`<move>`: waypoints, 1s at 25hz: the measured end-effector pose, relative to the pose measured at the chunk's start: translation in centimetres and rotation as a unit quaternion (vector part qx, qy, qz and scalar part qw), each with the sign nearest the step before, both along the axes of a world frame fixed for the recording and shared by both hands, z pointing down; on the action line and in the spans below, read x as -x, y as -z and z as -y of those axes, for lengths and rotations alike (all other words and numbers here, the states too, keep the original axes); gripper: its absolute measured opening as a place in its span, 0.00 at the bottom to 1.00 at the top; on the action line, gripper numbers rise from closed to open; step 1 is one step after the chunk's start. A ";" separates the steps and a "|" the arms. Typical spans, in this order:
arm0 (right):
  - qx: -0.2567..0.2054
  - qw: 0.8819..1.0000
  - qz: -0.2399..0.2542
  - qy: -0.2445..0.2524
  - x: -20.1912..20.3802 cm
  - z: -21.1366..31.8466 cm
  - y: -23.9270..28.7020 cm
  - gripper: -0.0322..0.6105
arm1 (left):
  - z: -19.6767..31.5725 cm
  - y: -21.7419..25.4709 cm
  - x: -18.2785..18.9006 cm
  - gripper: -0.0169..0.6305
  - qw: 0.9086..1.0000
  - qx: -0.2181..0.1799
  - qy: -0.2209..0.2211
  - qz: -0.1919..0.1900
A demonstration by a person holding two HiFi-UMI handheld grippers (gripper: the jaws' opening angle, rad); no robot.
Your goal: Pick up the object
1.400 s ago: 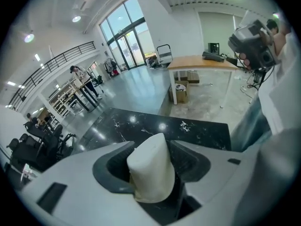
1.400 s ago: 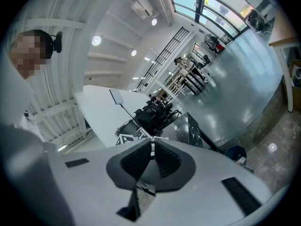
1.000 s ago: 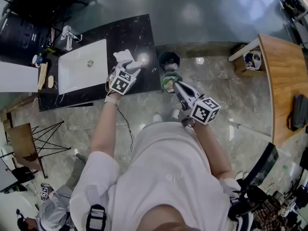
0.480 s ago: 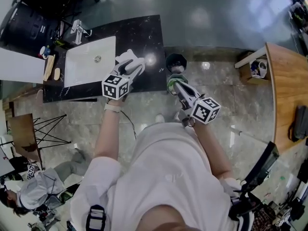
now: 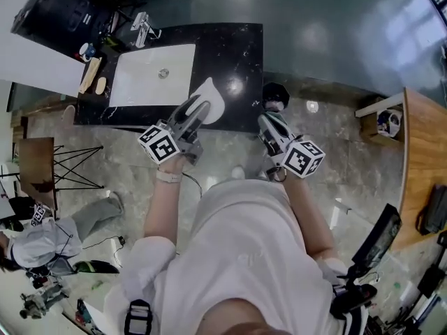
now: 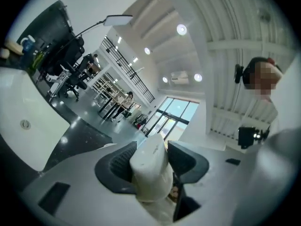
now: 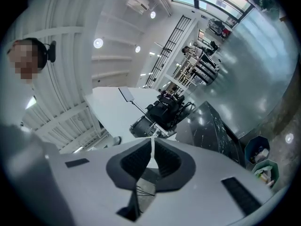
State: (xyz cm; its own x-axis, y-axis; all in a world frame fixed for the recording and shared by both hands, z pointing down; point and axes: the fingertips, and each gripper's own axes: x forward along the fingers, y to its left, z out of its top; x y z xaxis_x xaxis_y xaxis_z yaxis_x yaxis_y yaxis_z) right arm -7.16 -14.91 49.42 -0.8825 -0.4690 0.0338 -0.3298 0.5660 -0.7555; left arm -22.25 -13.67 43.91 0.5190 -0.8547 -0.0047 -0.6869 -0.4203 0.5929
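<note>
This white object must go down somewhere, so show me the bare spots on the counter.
Bare: the black counter right of the sink, up to its far edge. Crowded: the strip left of the sink, with a wooden board, and the back round the tap.

Object (image 6: 149,169): a smooth, glossy white body with rounded sides, narrowing toward its far end (what it is cannot be told). It sits clamped between the pads of the left gripper (image 5: 198,109), projects beyond the jaw tips, and shows in the head view over the black counter's (image 5: 241,54) front edge.
</note>
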 end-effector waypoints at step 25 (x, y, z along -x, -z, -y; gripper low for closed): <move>-0.026 0.998 0.016 0.050 6.5 0.1 1.9 0.08 | -6.1 1.8 4.7 0.34 0.951 -0.067 0.054 -0.297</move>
State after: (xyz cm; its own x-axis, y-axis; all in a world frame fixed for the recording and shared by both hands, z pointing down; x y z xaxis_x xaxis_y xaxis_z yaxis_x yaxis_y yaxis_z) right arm -13.62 -14.99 47.47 -0.9253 -0.3789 -0.0165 -0.2464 0.6337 -0.7333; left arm -26.90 -7.57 42.14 0.3010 -0.8738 -0.3820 -0.2906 -0.4656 0.8359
